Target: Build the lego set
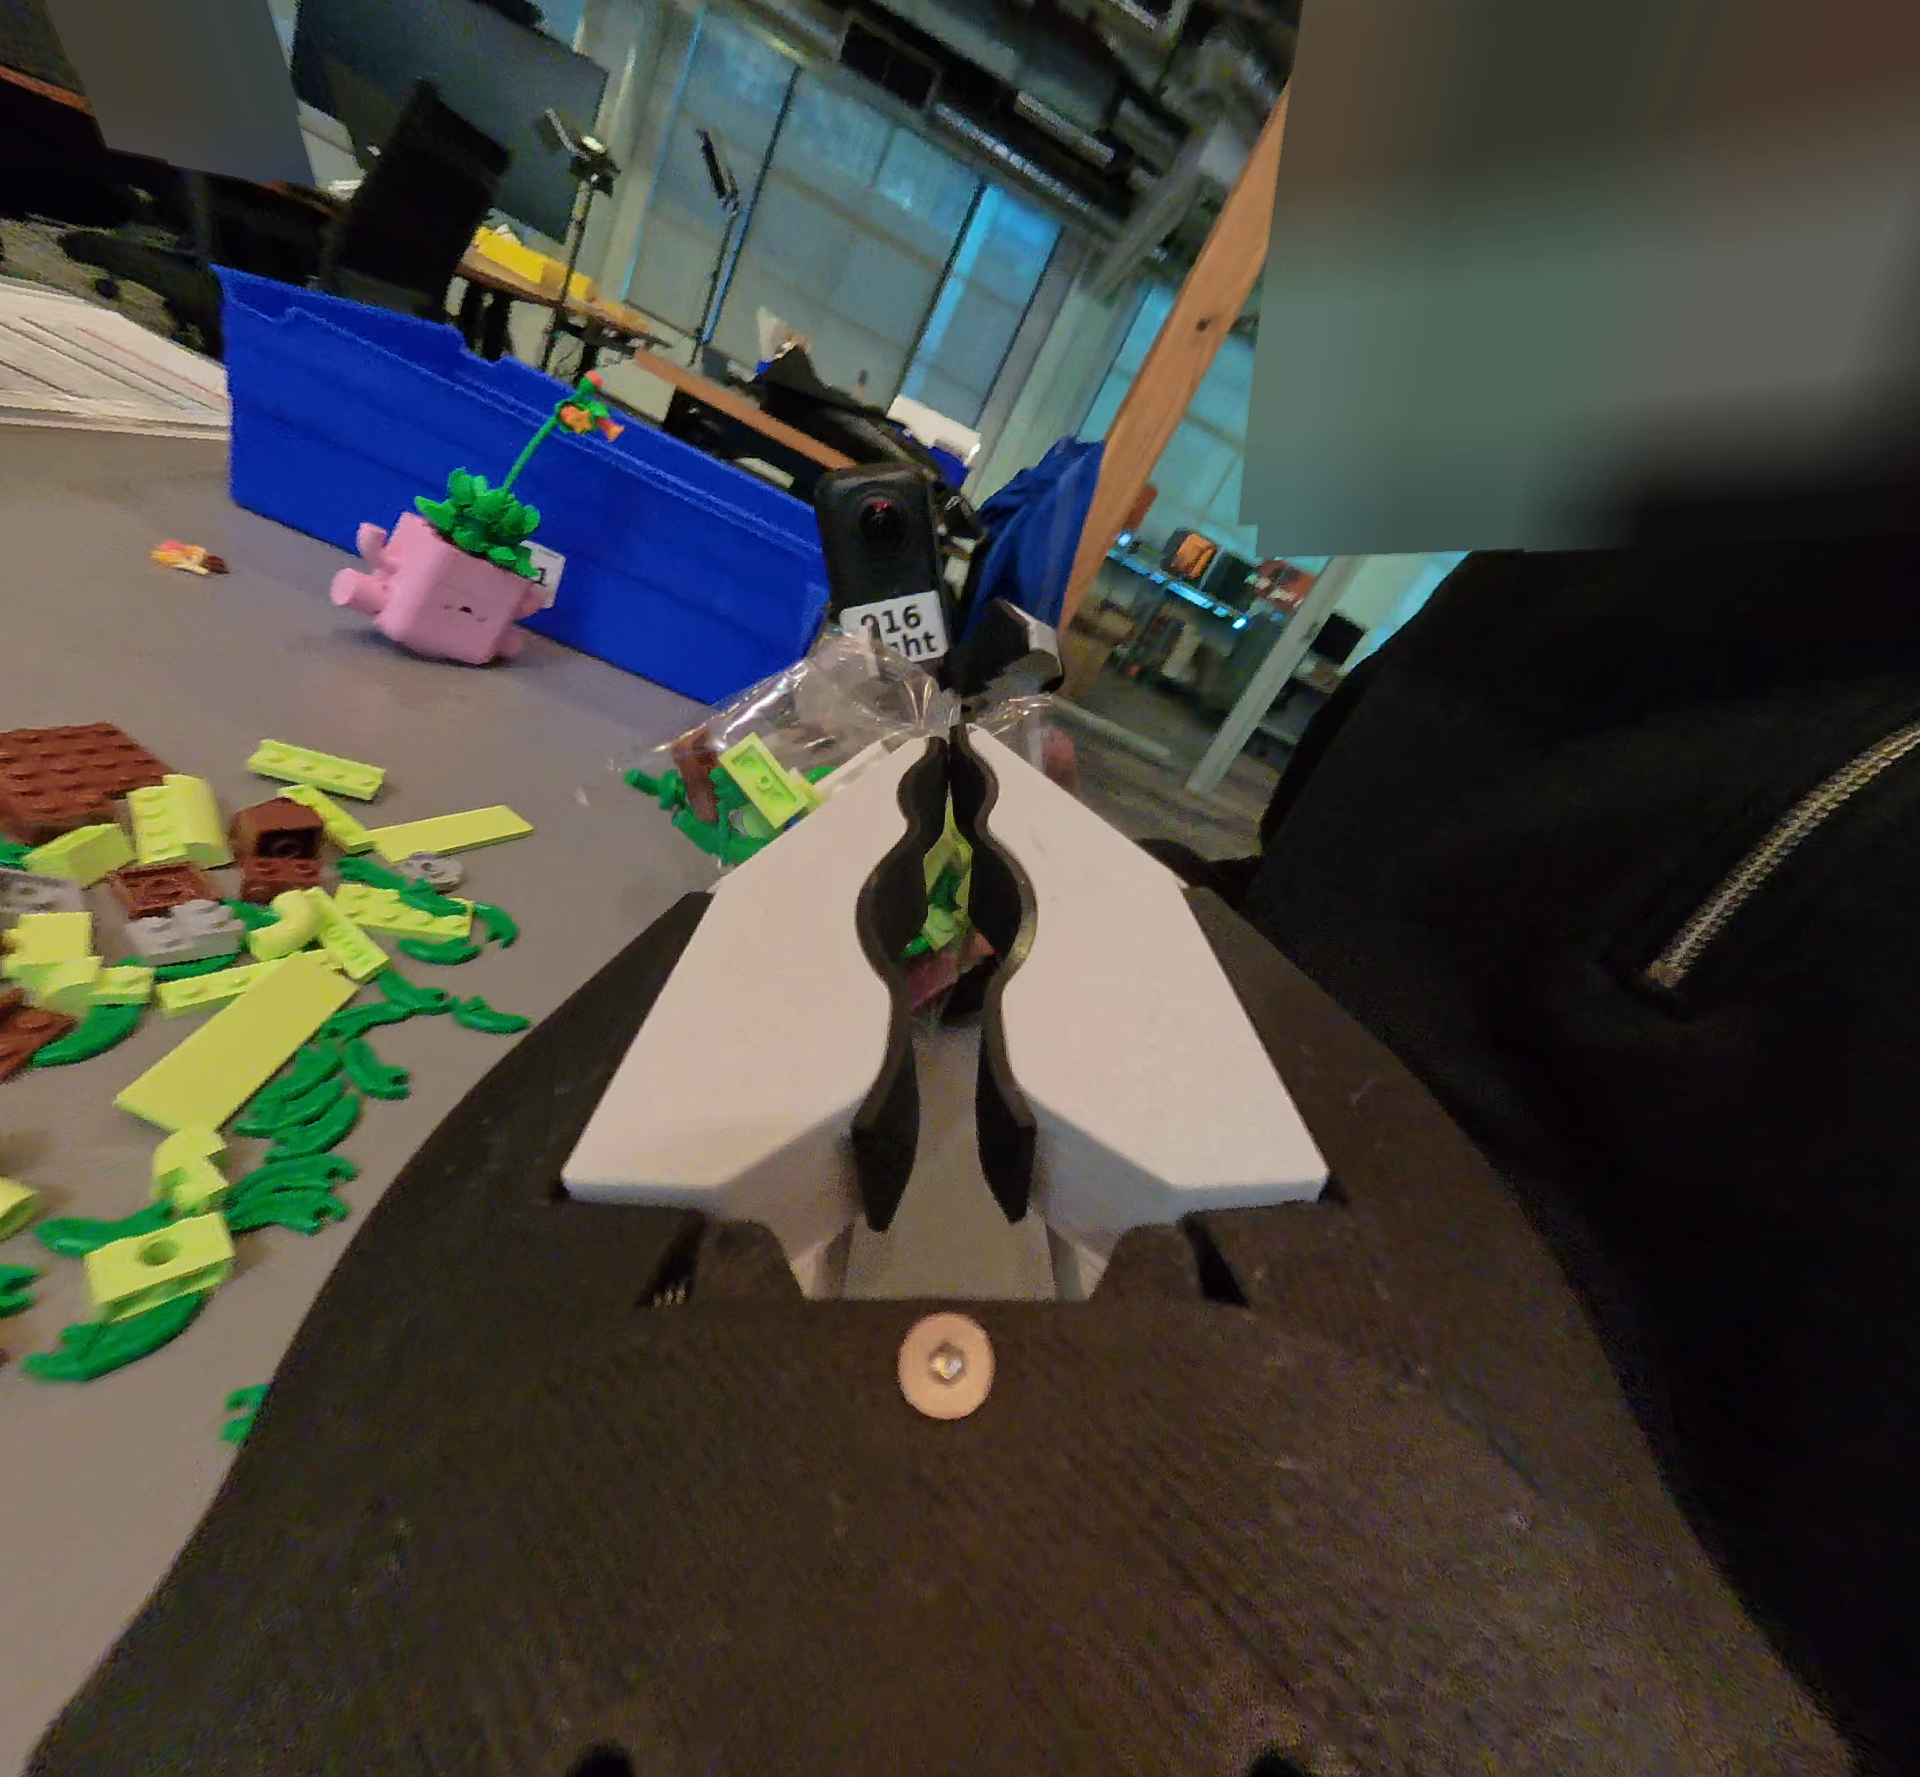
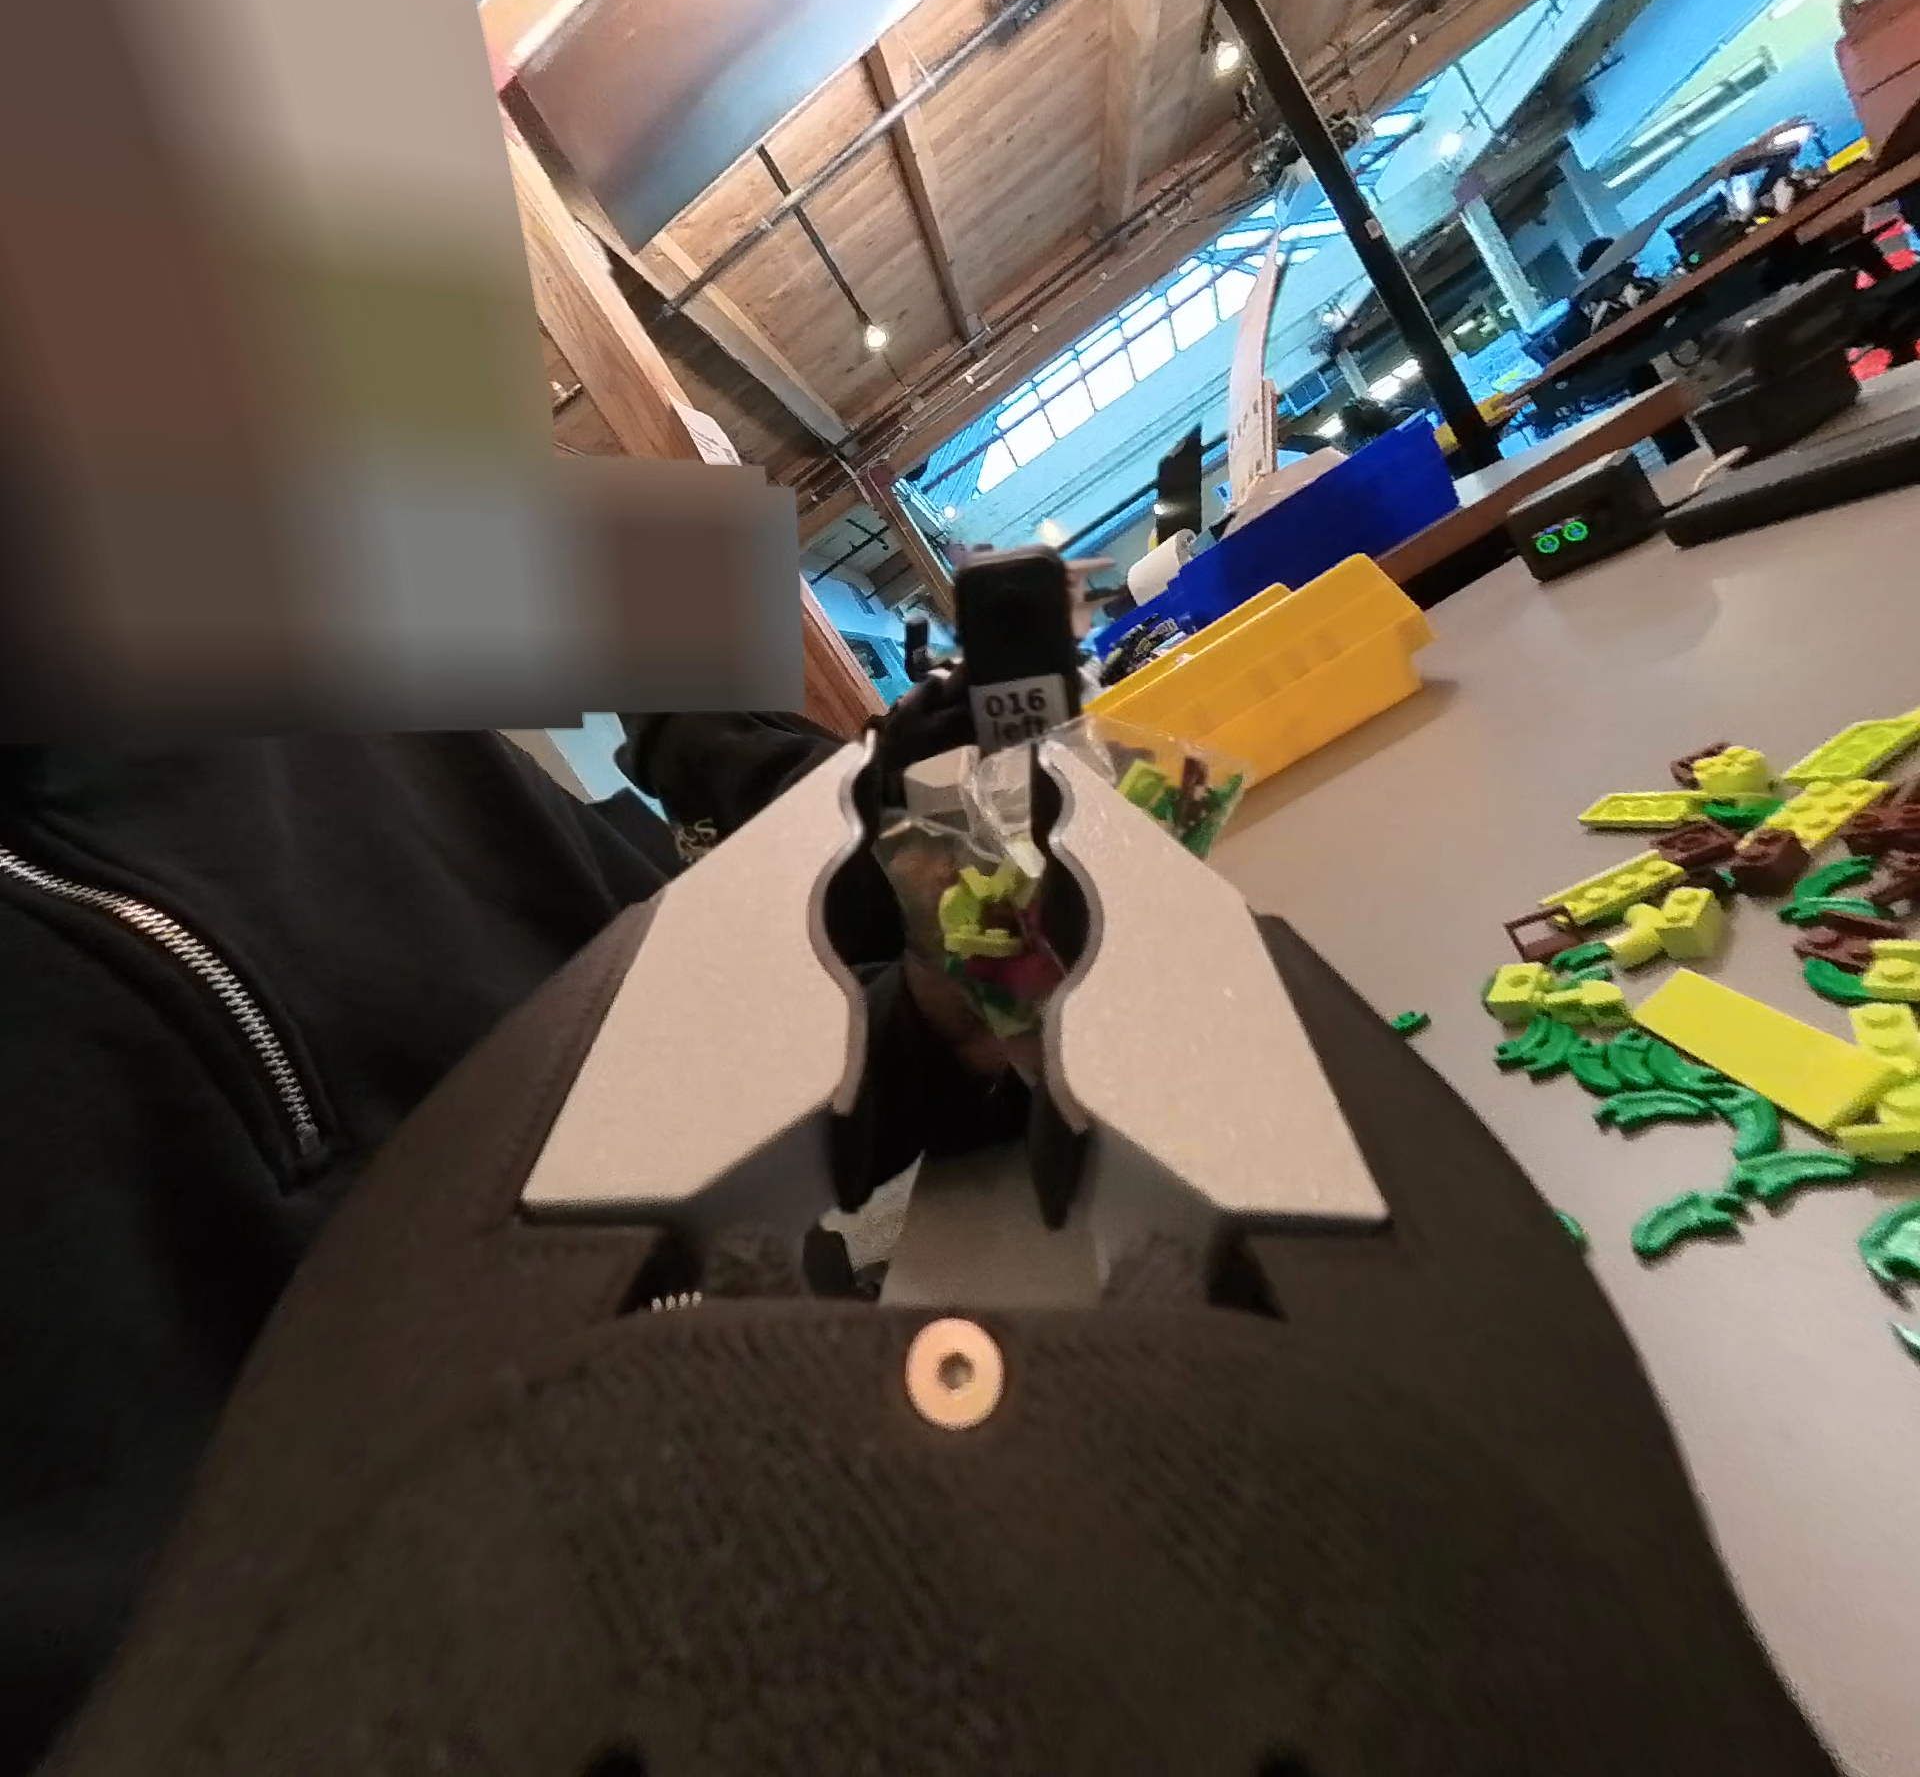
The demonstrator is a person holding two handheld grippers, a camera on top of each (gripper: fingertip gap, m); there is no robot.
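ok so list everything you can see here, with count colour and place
plastic bag: one, clear, holding small pieces, pinched between both grippers
loose pieces: many, lime, green, brown, grey, spread on the table
table: one, grey
flower pot model: one, pink with green leaves, beside the blue bin
blue bin: one, far side
yellow tray: one, far side
black box: one, green lights
left gripper: shut on bag
right gripper: shut on bag

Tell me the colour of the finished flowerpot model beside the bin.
Pink pot model with green leaves, clearest in the left wrist view.
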